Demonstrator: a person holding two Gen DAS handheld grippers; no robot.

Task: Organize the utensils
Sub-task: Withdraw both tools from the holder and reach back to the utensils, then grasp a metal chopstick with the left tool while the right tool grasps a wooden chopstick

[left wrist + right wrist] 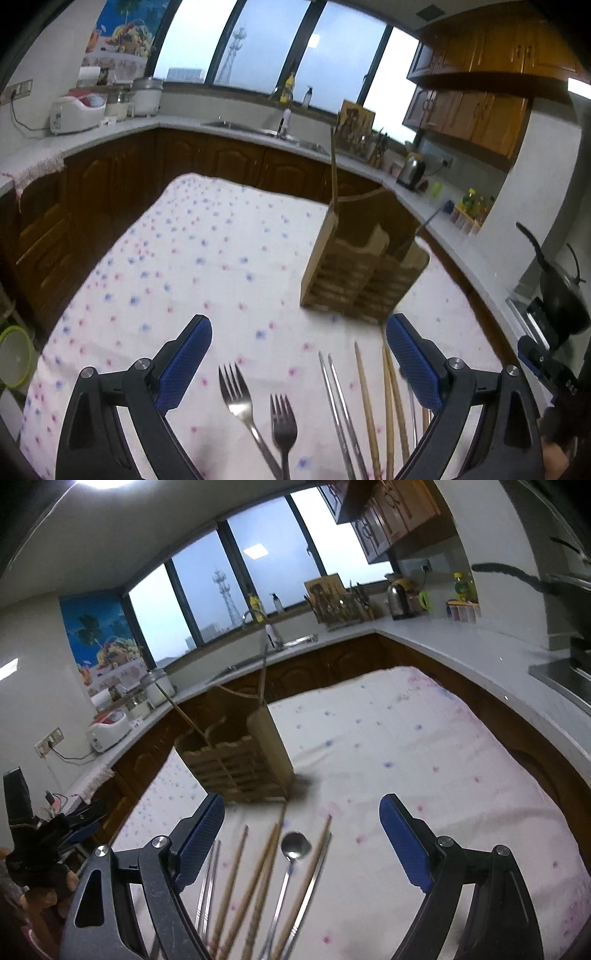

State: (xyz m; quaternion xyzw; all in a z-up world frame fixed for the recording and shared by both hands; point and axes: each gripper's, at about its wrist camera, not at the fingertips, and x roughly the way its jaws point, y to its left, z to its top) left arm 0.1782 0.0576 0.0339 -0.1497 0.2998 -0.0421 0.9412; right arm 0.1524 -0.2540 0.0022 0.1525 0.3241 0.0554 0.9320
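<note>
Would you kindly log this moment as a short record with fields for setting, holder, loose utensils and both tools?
setting: kitchen, table under a dotted cloth
holder: wooden utensil holder upright on the cloth, a few sticks already in it
loose utensils: two forks, metal chopsticks, wooden chopsticks, one spoon, all flat on the cloth
left tool: open, holding nothing
right tool: open, holding nothing, above the spoon
</note>
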